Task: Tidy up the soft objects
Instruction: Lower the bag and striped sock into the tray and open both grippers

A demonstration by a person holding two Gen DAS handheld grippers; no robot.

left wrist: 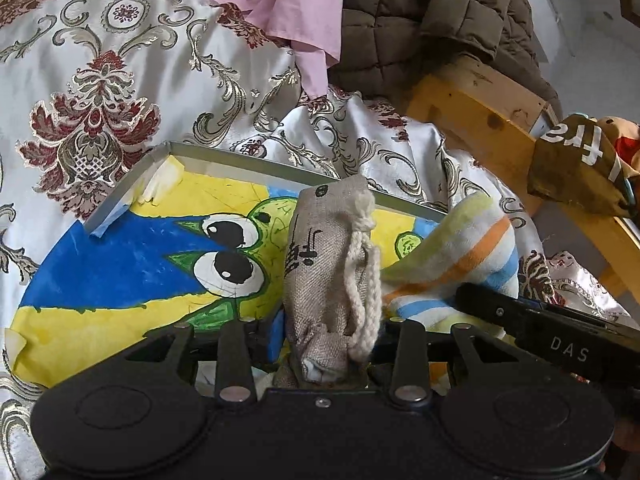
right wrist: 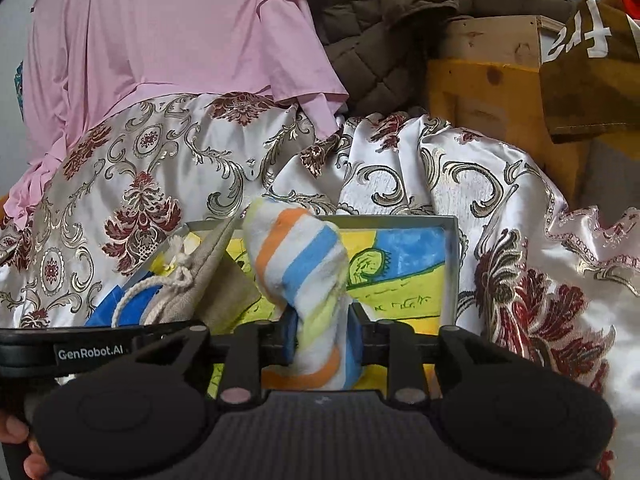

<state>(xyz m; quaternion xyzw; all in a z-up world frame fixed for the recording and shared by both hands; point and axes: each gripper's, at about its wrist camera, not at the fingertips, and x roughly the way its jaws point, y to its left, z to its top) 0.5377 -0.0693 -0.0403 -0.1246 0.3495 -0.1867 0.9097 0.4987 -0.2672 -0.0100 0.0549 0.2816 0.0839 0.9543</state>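
Note:
A shallow grey-rimmed box [left wrist: 240,160] with a blue, yellow and green cartoon painted on its floor lies on a patterned satin cloth. My left gripper [left wrist: 328,332] is shut on the lower end of a linen drawstring pouch [left wrist: 332,248], which stands upright over the box. To its right leans a striped fluffy sock [left wrist: 460,256]. In the right wrist view that sock [right wrist: 304,264] stands between the blue pads of my right gripper [right wrist: 324,328], which touch it on both sides. The pouch [right wrist: 188,292] shows at the left, over the box [right wrist: 452,264].
White satin cloth [right wrist: 400,168] with dark red and gold ornaments surrounds the box. Behind it hang pink fabric [right wrist: 160,32] and a brown quilted jacket [right wrist: 372,52]. A wooden frame [left wrist: 480,120] and a brown printed bag [left wrist: 576,168] stand at the right.

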